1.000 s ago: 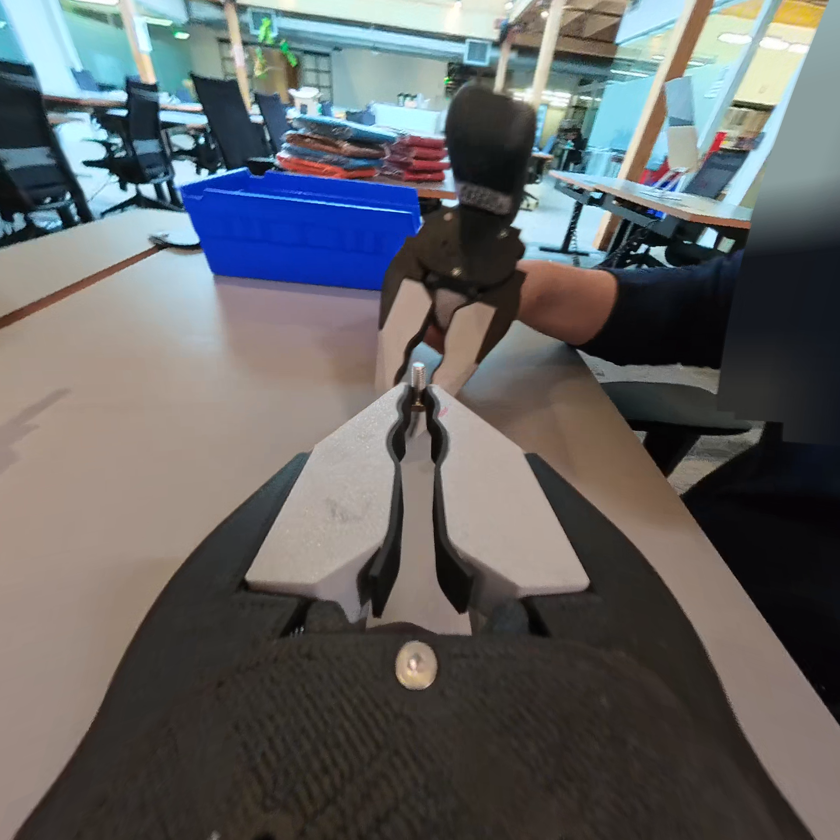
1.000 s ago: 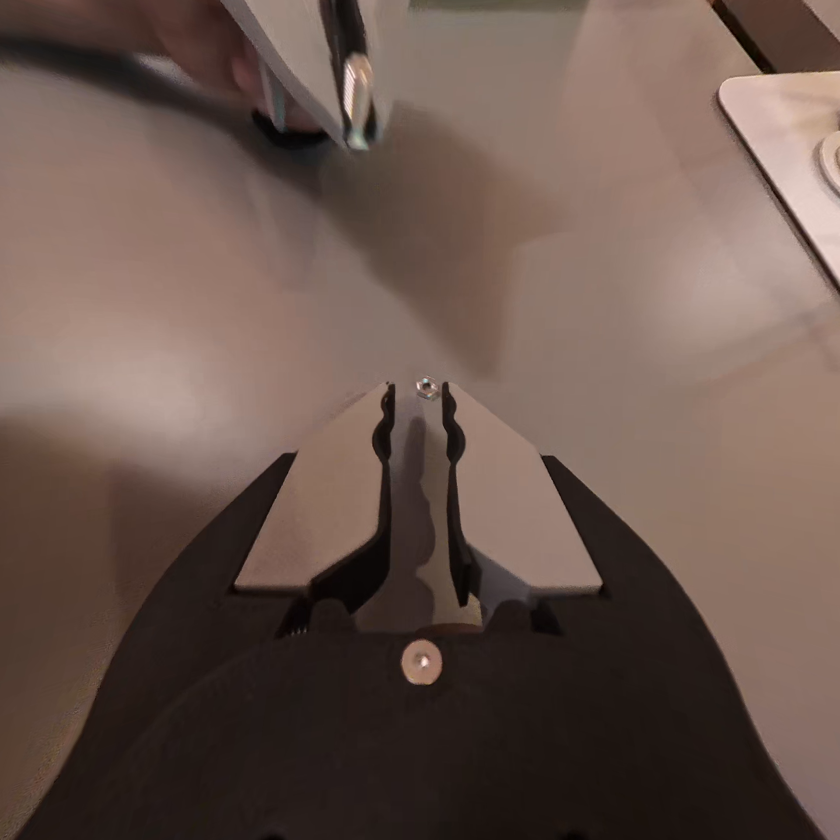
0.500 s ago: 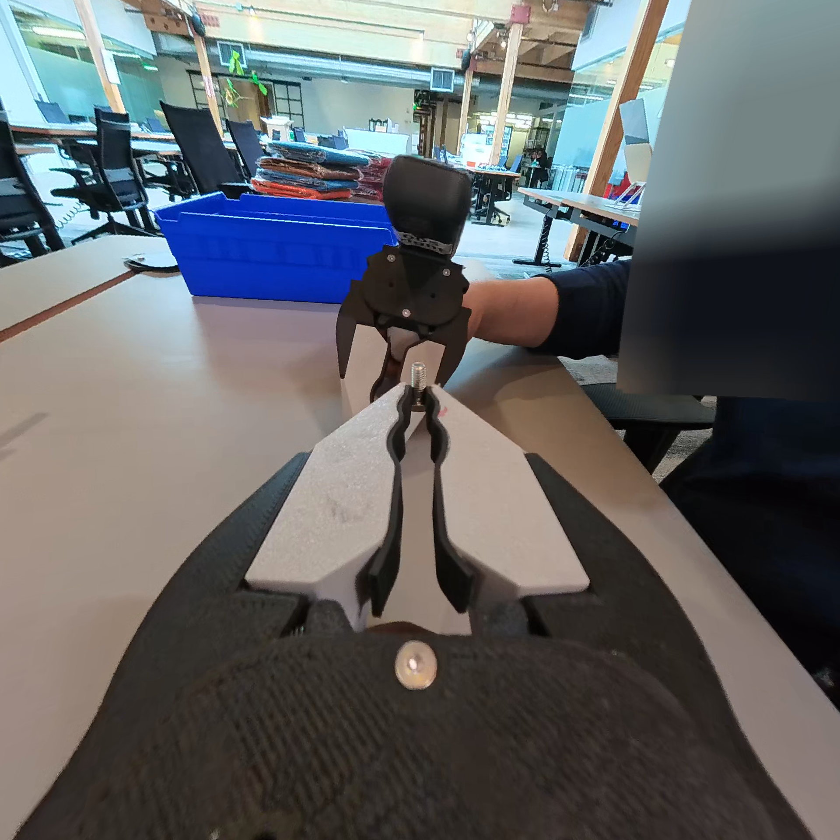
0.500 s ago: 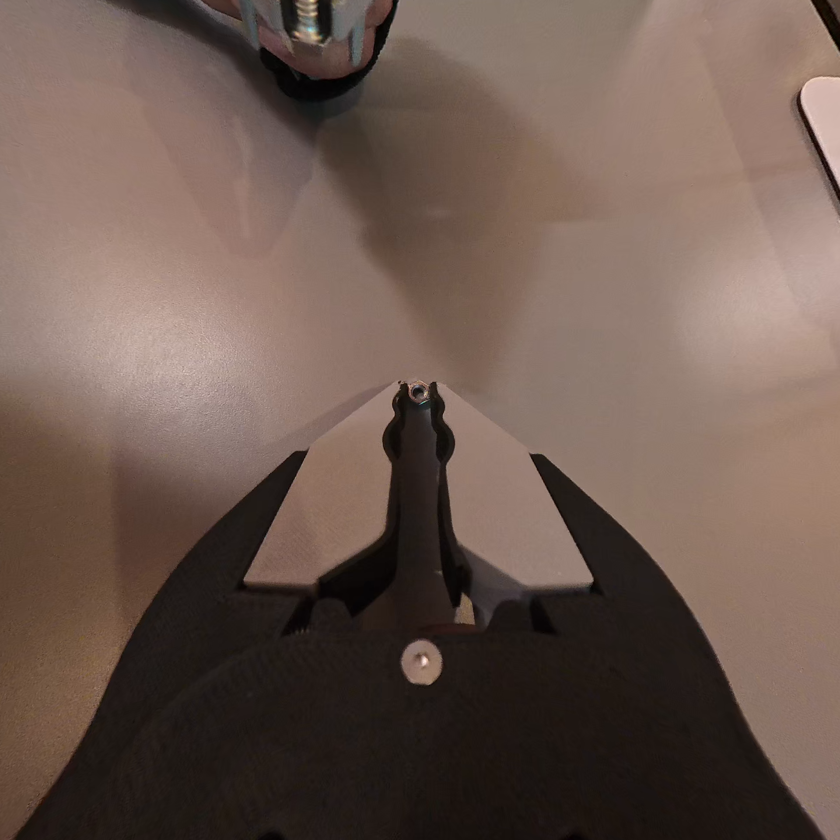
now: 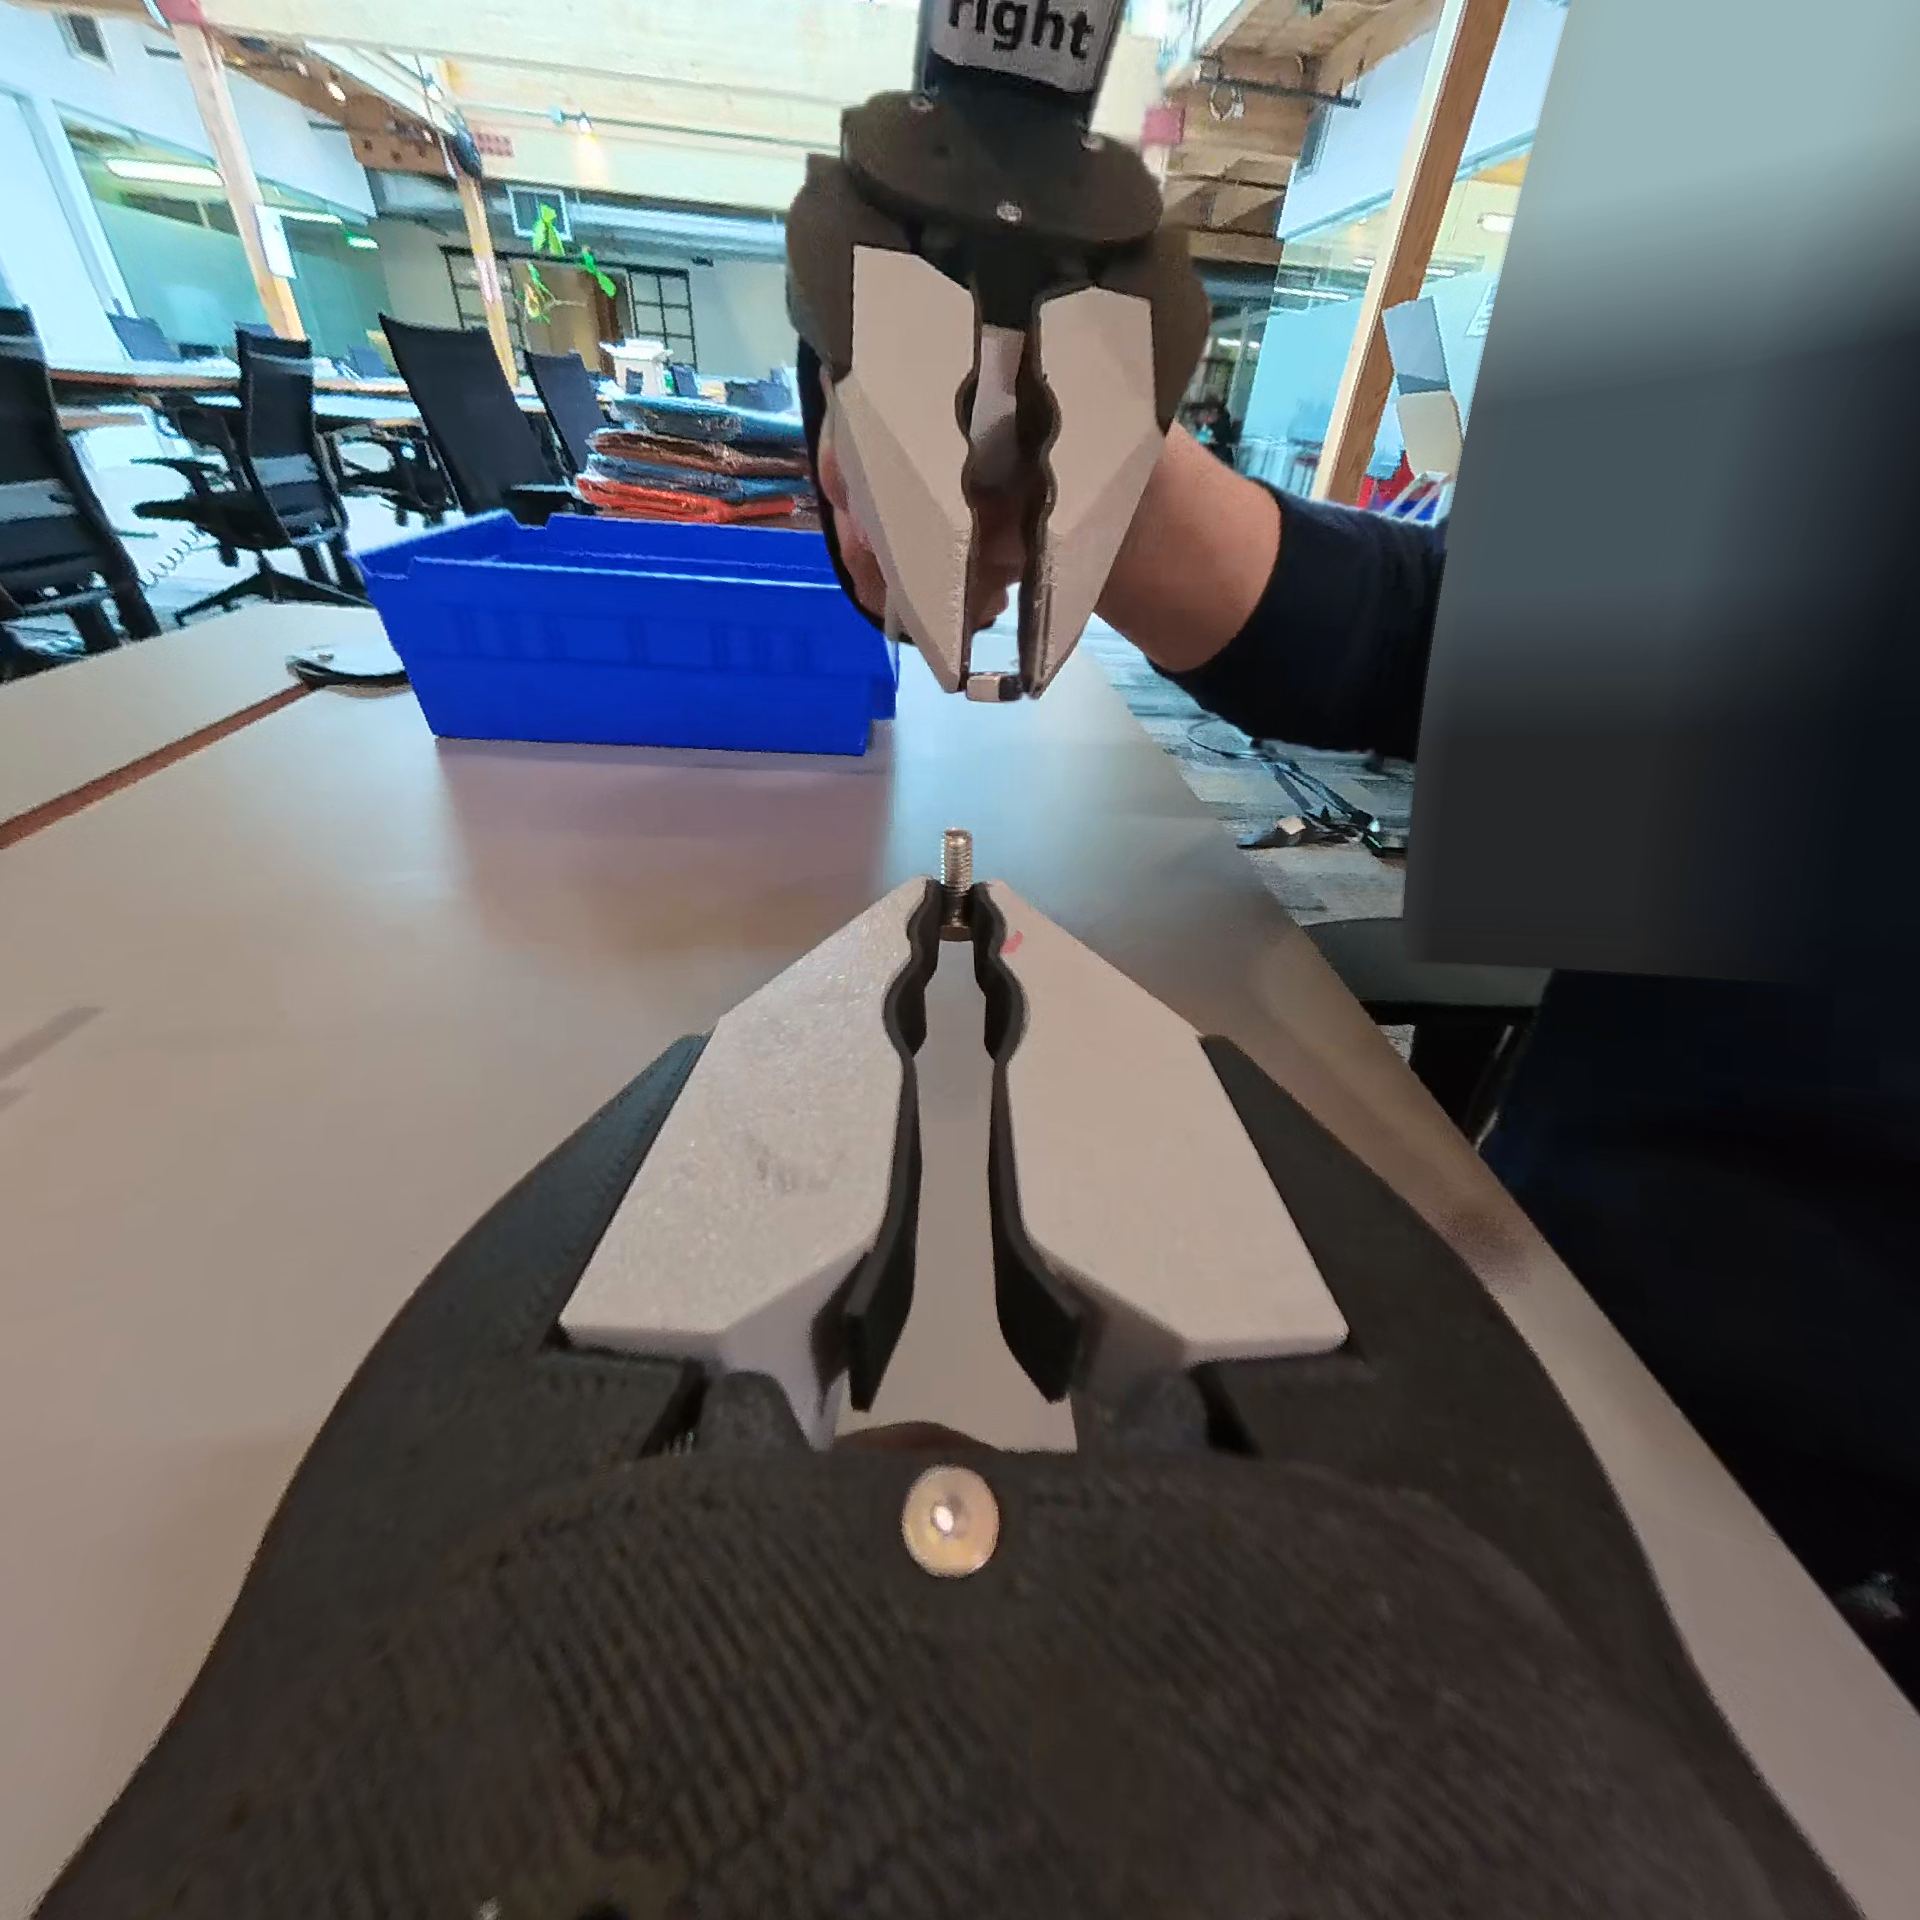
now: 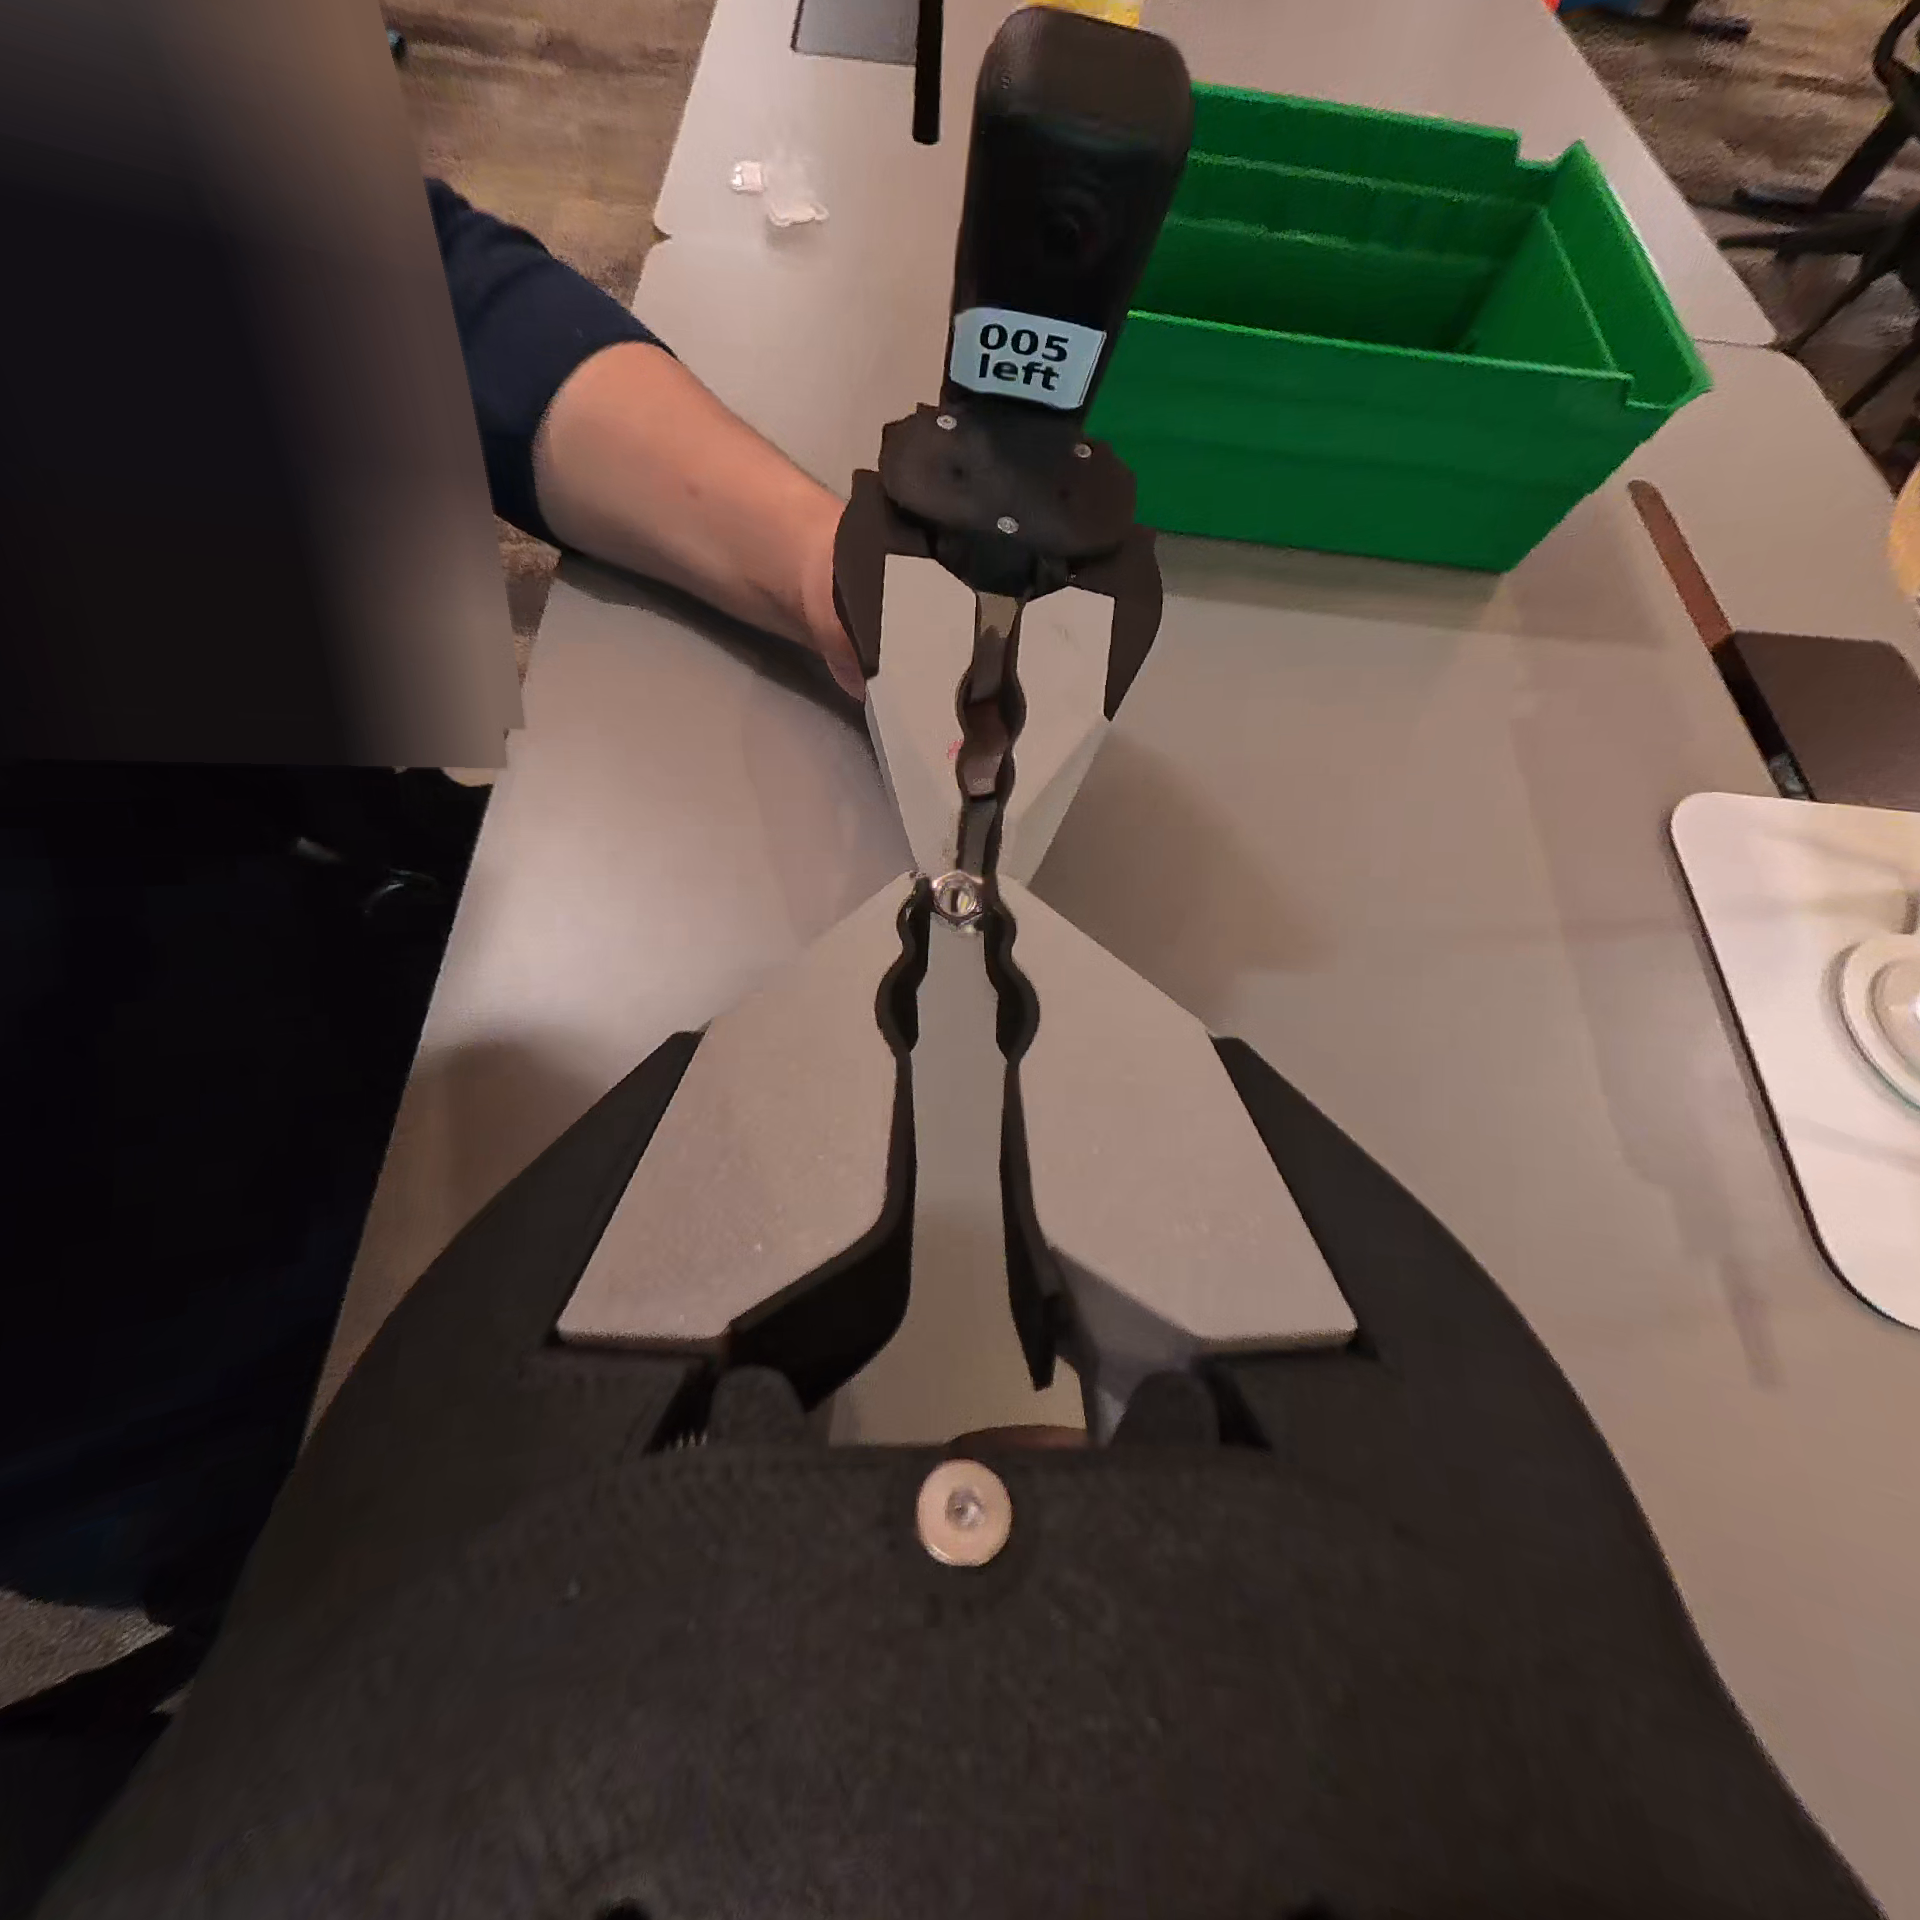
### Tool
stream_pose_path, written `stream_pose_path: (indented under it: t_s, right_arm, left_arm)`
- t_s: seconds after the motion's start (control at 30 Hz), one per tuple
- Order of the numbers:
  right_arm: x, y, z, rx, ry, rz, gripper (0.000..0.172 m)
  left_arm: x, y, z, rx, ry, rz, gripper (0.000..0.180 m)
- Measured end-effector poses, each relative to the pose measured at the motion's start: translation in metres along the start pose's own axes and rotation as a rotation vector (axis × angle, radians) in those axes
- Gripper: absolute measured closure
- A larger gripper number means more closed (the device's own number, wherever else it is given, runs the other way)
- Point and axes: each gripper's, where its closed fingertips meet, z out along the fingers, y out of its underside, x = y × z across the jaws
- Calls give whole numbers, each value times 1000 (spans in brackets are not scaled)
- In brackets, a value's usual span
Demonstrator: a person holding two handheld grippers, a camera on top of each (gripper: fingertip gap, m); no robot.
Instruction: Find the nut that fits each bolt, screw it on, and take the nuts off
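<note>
My left gripper (image 5: 953, 902) is shut on a small silver bolt (image 5: 954, 862) that stands upright, threaded end up, above the grey table (image 5: 416, 935). My right gripper (image 6: 954, 902) is shut on a small silver hex nut (image 6: 956, 900). In the left wrist view the right gripper (image 5: 992, 686) hangs point down, above and just beyond the bolt, with the nut (image 5: 992, 686) pinched at its tips and a clear gap between nut and bolt. In the right wrist view the left gripper (image 6: 971, 821) faces me, its tips just beyond the nut.
A blue bin (image 5: 634, 634) stands on the table behind the grippers. A green bin (image 6: 1382, 384) stands at the far side in the right wrist view, and a white mat (image 6: 1787, 1018) with a clear dish lies at the right. The person's arms (image 6: 665, 457) reach in from the table's edge. The tips of both grippers are at nearly the same place.
My right gripper closed on the nut lying on the table, lifted it and now holds it above the bolt. My left gripper kept hold of the bolt, staying upright.
</note>
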Motion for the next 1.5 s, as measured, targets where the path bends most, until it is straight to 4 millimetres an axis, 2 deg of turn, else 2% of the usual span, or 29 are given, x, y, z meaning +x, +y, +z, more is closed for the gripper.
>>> stream_pose_path:
  t_s: [0.2,0.97,1.13,1.2,1.3,1.37,1.43,1.5]
  right_arm:
    - [5,2,13,-118,8,-43,165]
    - [2,9,22,-179,3,-35,165]
    - [2,8,21,-153,3,-13,164]
    - [4,10,23,-139,20,-16,155]
    - [4,7,23,-87,25,7,151]
    - [4,4,20,-31,37,23,153]
    - [6,7,19,8,63,26,163]
    - [6,12,17,29,72,31,163]
  left_arm:
    - [3,-5,0,8,-14,31,177]
    - [1,-3,3,-37,-70,76,177]
    - [2,-8,2,-11,-64,58,177]
    - [2,-9,1,-8,-64,54,177]
    - [2,-9,1,-8,-62,50,177]
    - [2,-8,2,-10,-62,48,177]
    - [1,-7,2,-14,-66,46,177]
    - [0,-6,2,-20,-67,40,177]
